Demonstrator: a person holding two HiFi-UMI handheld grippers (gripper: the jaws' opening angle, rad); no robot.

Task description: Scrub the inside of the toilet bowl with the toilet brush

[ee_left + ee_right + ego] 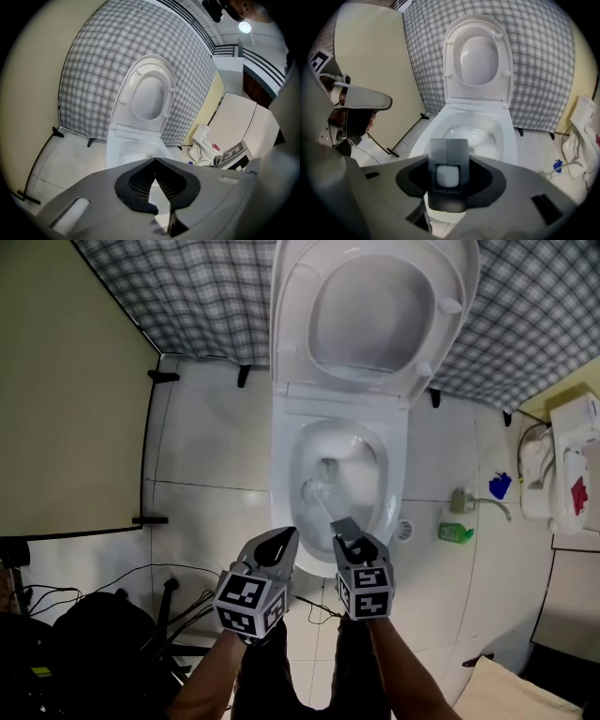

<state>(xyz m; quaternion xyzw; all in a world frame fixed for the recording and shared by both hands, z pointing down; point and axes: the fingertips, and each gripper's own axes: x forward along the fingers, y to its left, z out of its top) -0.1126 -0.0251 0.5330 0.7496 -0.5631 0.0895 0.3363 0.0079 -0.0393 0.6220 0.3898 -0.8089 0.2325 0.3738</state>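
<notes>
Right tongs [347, 532] grip toilet brush [315, 491] | white tile floor [206, 446] | plaid backdrop [187, 296]

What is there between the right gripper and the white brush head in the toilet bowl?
Only the dark toilet brush handle, gripped by the right gripper and slanting down to the brush head inside the toilet bowl. The head view shows it.

- left gripper [284, 538]: grey moulded shell, rounded, tapers to a pointed nose; jaws lined w/ blk ribbed pads [139, 183].
- right gripper [347, 531]: same grey shell, dark recess round the jaws.
- Marker cubes, 1 per gripper: left cube [249, 601], right cube [364, 589]; white faces w/ blk square patterns.
- Shell tops have small rect. slots: light slot [70, 214] on left, dark slot [543, 205] on right.
- Person: bare forearms [208, 682], dark trousers [270, 669].
</notes>
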